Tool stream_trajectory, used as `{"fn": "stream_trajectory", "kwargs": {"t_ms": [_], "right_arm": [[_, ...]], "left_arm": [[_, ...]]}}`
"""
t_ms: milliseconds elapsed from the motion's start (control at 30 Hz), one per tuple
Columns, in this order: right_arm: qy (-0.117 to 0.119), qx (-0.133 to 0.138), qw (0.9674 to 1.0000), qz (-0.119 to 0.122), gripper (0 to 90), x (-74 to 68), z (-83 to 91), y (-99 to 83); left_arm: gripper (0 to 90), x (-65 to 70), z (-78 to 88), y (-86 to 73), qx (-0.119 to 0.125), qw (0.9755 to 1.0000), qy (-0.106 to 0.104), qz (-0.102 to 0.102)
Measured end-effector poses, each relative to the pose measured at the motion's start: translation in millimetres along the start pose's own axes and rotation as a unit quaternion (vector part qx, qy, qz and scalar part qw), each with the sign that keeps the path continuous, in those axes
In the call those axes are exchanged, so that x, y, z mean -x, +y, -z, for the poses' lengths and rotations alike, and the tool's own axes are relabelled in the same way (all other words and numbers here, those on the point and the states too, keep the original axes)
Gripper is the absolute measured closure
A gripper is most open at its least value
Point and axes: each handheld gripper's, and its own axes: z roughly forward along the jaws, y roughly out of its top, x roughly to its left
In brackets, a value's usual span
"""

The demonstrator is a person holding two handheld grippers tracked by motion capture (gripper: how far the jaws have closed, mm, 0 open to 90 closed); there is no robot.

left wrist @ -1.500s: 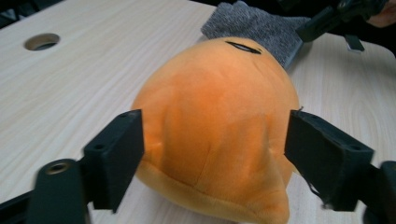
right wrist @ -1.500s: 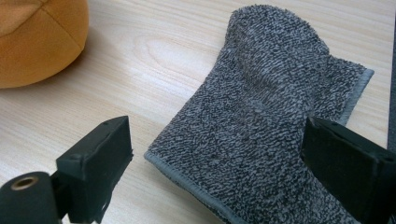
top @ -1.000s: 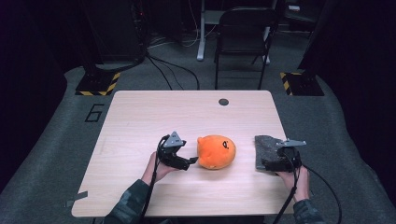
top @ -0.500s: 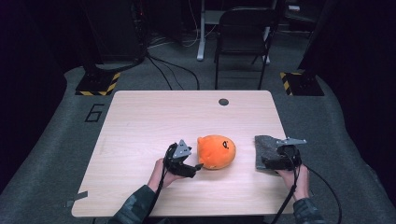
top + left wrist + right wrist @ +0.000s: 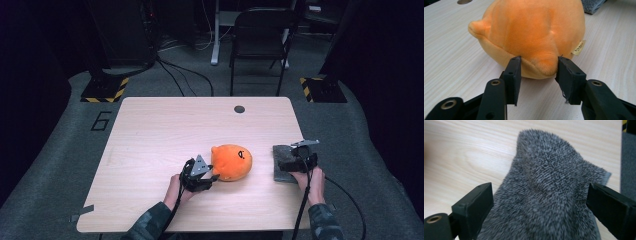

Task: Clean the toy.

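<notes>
The left gripper's jaws had just been closing and now pinched a soft bump at the bottom edge of the orange plush toy, likely to get a good hold for lifting. The toy sat on the wooden table, near the front. The right gripper's jaws stood wide apart over a fuzzy gray cloth, squeezing nothing. No boxes or bowls were there.

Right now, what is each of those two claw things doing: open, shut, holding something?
Left gripper: jaws have just been closing, now pinching the orange plush toy.
Right gripper: jaws open, over the grey cloth.
</notes>
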Motion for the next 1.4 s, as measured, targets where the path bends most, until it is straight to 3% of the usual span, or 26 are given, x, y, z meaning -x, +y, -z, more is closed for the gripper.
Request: {"fn": "stream_trajectory", "kwargs": {"t_ms": [133, 333, 500, 633, 667, 867, 933, 1100, 1267, 1400], "right_arm": [[-0.006, -0.033, 0.9994, -0.007, 12.3, 2.6, -16.8, -2.6], [0.006, -0.027, 0.9994, -0.021, 23.9, 1.3, -18.2, -7.3], [0.020, -0.010, 0.9997, -0.005, 53.3, -1.6, -13.5, -10.0], [0.030, -0.008, 0.9995, -0.008, 69.9, -3.1, -11.6, -10.6], [0.030, -0.003, 0.9996, 0.003, 71.9, -2.0, -12.1, -10.9], [0.045, 0.004, 0.9989, -0.016, 76.5, 1.0, -9.8, -11.5], [0.049, 0.007, 0.9986, -0.020, 76.9, 1.8, -7.2, -10.5], [0.073, 0.033, 0.9967, -0.016, 77.3, -4.7, 13.8, 1.3], [0.121, 0.090, 0.9885, -0.014, 77.1, -23.8, 48.1, 24.1], [0.154, 0.108, 0.9820, 0.016, 76.8, -56.1, 63.1, 38.5]], "left_arm": [[68.1, -0.1, -0.8, -1.6, 0.004, 1.0000, -0.004, 0.007], [73.5, -0.8, -1.4, -3.8, 0.008, 0.9999, -0.004, 0.014], [75.0, -1.6, -2.1, -4.4, 0.011, 0.9998, -0.005, 0.018], [75.6, -1.5, -2.5, -5.1, 0.014, 0.9997, -0.004, 0.021], [75.9, -1.5, -2.5, -5.1, 0.015, 0.9996, -0.004, 0.022], [78.2, -1.5, -2.8, -5.2, 0.021, 0.9995, -0.004, 0.024], [78.5, -1.3, -2.4, -4.8, 0.019, 0.9997, -0.003, 0.017], [79.2, -0.5, -2.3, -4.4, 0.022, 0.9996, -0.003, 0.018], [79.4, 0.8, -2.1, -3.0, 0.027, 0.9995, -0.002, 0.014], [79.3, 1.9, -2.5, -2.0, 0.033, 0.9994, -0.003, 0.013]]}}
